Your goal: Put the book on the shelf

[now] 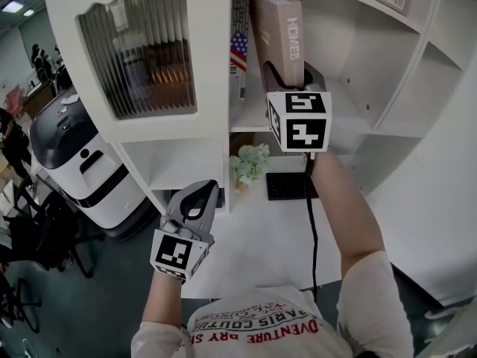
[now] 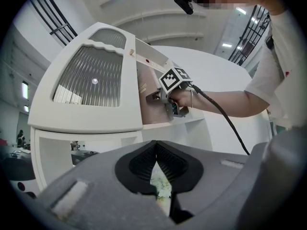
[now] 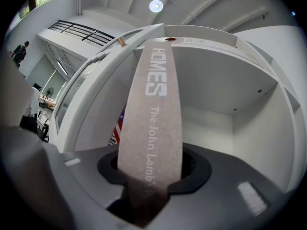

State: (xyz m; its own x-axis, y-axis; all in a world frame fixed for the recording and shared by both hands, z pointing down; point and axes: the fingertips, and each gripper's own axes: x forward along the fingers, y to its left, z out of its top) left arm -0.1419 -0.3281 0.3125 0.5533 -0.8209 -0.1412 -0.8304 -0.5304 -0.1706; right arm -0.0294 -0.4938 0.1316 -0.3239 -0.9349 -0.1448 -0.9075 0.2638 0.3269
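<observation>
**Book clamped by the right gripper inside the upper shelf bay**

The book (image 1: 282, 32), pinkish-tan with "HOMES" on its spine, stands roughly upright in the open upper compartment of the white shelf unit (image 1: 358, 118). Its spine faces out. Its lower end is hidden behind the gripper, so I cannot tell whether it rests on the shelf board.

The right gripper (image 1: 292, 77) is closed on the book's lower part. The right gripper view shows the spine (image 3: 152, 128) rising from between the two dark pads, with both jaws pressed against its sides.

Just left of the book is another volume with a stars-and-stripes spine (image 1: 238, 51), set against the compartment's left wall. The two are very close; contact is unclear.

Further left is a cabinet door with ribbed glass (image 1: 138, 51).

The left gripper (image 1: 200, 196) is low and well apart from the shelf bay, over the edge of the white desk (image 1: 261, 252). Its jaws meet at the tips with nothing between them.

A small pale-green plant (image 1: 250, 162) and a dark keyboard (image 1: 287, 186) sit at the back of the desk, under the shelf.
</observation>
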